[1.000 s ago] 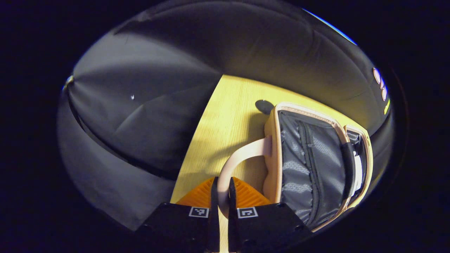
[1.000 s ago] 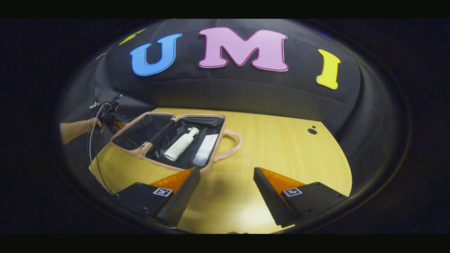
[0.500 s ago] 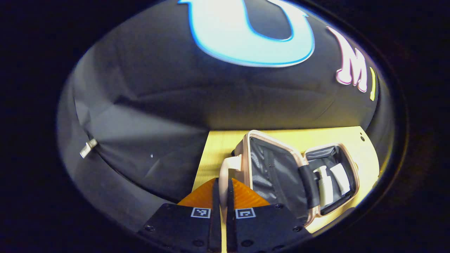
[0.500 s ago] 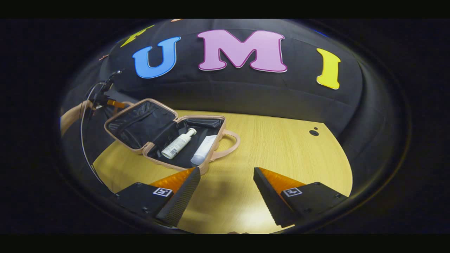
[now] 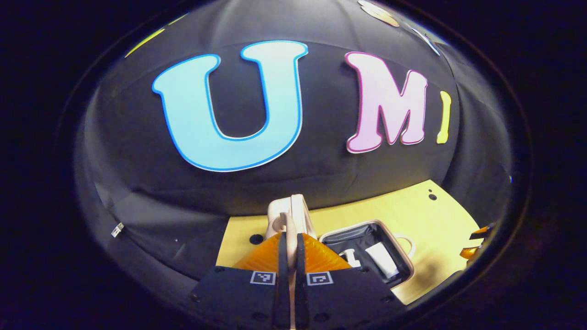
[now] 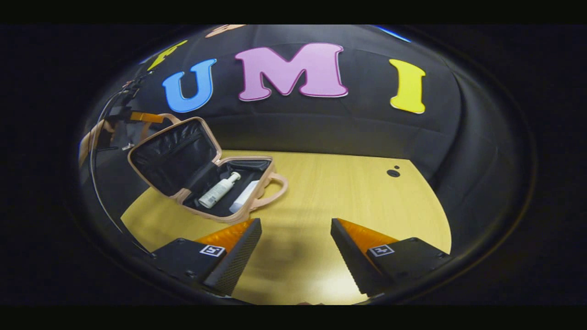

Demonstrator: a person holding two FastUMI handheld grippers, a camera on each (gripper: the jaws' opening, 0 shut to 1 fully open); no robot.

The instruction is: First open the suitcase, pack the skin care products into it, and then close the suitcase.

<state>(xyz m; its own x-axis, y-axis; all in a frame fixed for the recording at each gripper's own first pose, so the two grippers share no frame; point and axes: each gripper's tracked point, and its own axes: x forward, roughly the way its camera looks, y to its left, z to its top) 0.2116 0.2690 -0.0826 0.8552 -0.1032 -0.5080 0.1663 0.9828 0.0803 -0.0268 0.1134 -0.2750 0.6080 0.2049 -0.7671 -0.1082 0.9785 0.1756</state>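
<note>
A: What sits where? Start with the big things.

B: A wooden table (image 6: 330,192), and on its left part the suitcase (image 6: 229,208), base flat, lid (image 6: 172,153) raised to a steep tilt. In the base lie a white pump bottle (image 6: 219,190) and a white tube (image 6: 243,197), side by side.

A: And the grippers?

B: The left gripper (image 5: 290,256) has its fingers pressed together on the lid's handle (image 5: 283,220), pinching it. The right gripper (image 6: 296,245) hangs over the near table, fingers spread wide, holding nothing.

A: So the closing step?

B: I judge so; the products look packed. To do it well, swing the handle in an arc about the hinge, over and down to the right, not straight across, or the base may slide. The bottle's pump points toward the far rim, so watch that the lid clears it. The free right gripper could steady the base by its own handle (image 6: 275,190).
</note>
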